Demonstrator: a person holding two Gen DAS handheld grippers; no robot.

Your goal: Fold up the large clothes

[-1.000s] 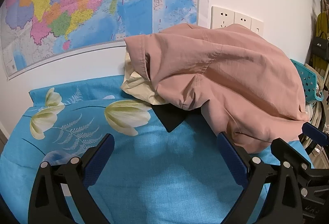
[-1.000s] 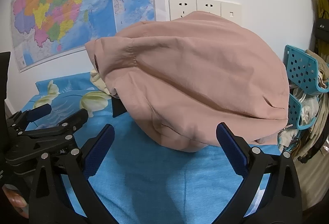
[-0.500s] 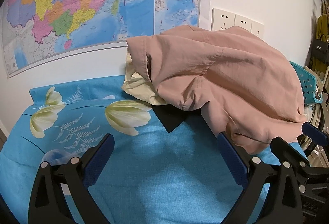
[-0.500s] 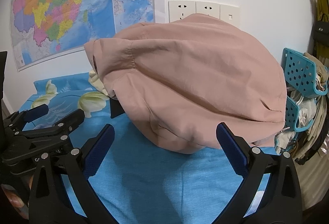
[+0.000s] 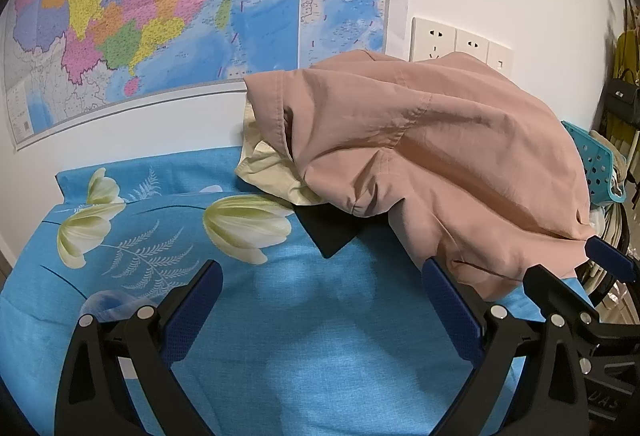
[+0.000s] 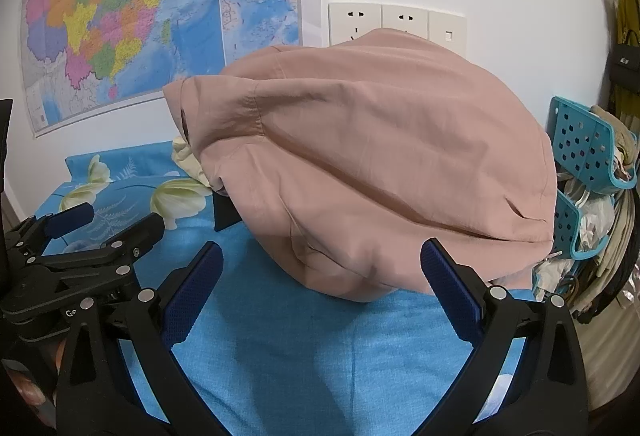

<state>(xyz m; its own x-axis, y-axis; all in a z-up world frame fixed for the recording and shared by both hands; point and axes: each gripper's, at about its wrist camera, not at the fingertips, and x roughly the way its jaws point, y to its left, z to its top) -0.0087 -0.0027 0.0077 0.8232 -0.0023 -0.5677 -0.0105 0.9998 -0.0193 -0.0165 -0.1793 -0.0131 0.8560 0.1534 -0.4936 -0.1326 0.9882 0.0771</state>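
Note:
A large dusty-pink garment [image 5: 432, 155] [image 6: 376, 171] lies heaped on a pile at the back right of a blue flowered cloth [image 5: 280, 316] [image 6: 312, 348]. Under it show a pale yellow garment [image 5: 268, 167] [image 6: 188, 159] and a black one [image 5: 332, 232] [image 6: 224, 215]. My left gripper [image 5: 320, 300] is open and holds nothing, a little short of the pile's front left. My right gripper [image 6: 320, 276] is open too, just before the pink hem, with nothing between its fingers. The left gripper [image 6: 100, 232] also shows at the left of the right wrist view.
A coloured map [image 5: 160, 15] and white wall sockets [image 5: 460, 39] are on the wall behind. Turquoise perforated baskets [image 6: 584, 139] with cloths and bags stand at the right edge of the surface. A black handbag [image 6: 624, 59] hangs at far right.
Both grippers have dropped back slightly, so the pile sits a bit lower and farther in view. Both stay open.

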